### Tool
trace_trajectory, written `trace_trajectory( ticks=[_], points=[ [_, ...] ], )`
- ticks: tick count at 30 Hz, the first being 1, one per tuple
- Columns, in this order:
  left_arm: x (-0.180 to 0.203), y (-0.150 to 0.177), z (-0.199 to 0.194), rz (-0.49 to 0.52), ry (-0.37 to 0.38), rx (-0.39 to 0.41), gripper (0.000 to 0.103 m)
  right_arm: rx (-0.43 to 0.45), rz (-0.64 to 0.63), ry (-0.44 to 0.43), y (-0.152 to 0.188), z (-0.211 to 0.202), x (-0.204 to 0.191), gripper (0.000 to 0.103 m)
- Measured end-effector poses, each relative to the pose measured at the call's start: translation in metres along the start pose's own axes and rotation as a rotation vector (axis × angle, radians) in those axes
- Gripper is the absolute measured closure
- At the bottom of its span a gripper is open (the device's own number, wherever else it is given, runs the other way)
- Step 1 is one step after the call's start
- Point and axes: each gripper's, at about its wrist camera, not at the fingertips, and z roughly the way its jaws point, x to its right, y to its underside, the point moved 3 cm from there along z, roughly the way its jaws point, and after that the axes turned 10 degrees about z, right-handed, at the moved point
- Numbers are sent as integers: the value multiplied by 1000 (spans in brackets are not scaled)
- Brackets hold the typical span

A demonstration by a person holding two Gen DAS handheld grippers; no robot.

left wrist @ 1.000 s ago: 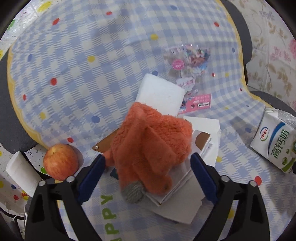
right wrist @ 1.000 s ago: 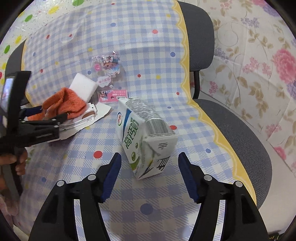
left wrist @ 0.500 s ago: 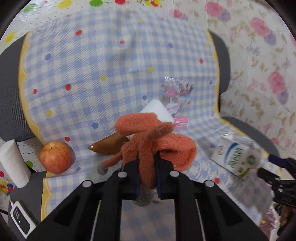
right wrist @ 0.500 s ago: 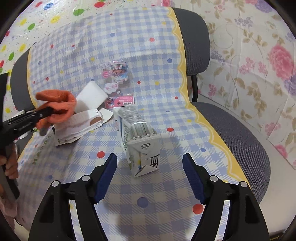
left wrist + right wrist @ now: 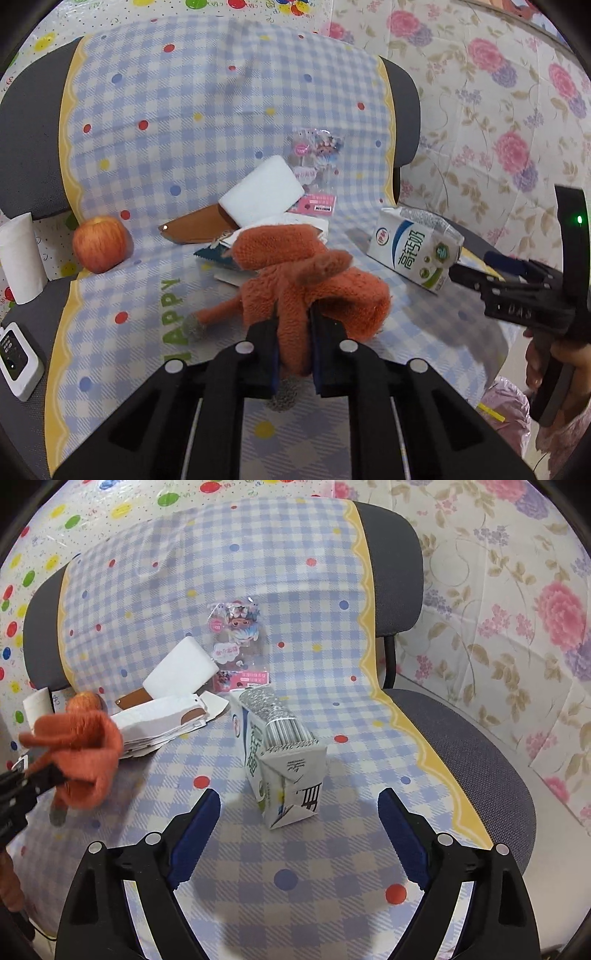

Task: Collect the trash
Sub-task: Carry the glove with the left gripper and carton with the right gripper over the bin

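- The left hand-held gripper (image 5: 293,345) is clamped on the orange knitted glove (image 5: 314,280), which a second ago lay between its wide-spread jaws on the pile of white paper packaging (image 5: 162,720). The glove now hangs clear of the pile, above the checked cloth (image 5: 207,122) and left of the milk carton (image 5: 280,757).
- The right hand-held gripper (image 5: 299,834) has no hold on anything. Its jaws are opening, wider than a second ago, and the near end of the milk carton lies ahead of the gap, untouched.
- The milk carton lies on its side on the cloth, its folded end toward the right hand-held gripper, just right of the paper packaging.
- Beyond the carton lie a white foam block (image 5: 181,672) and a clear cartoon-printed wrapper (image 5: 236,642) with a pink label.
- No open container with contents shows; the carton is closed.
- Only the left wrist view shows the red apple (image 5: 99,249), far left of the carton, a small white device (image 5: 16,354) at the cloth's left edge and a pink plastic bag (image 5: 506,406) low on the right.
- The right wrist view alone shows the grey chair seat (image 5: 476,760) right of the carton.
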Motion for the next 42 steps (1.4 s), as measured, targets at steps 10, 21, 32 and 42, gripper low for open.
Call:
trace_trajectory(
  ticks=[10, 21, 32, 42],
  points=[
    [5, 5, 9, 16, -15, 6, 92, 20, 32, -72, -14, 21, 5, 35],
    [11, 4, -6, 10, 13, 19, 92, 21, 41, -84, 0, -10, 0, 64],
    [45, 2, -52, 41, 99, 62, 92, 28, 128, -127, 13, -95, 17, 65],
    [112, 16, -75, 124, 208, 47, 92, 75, 130, 49, 49, -161, 48, 65]
  ],
)
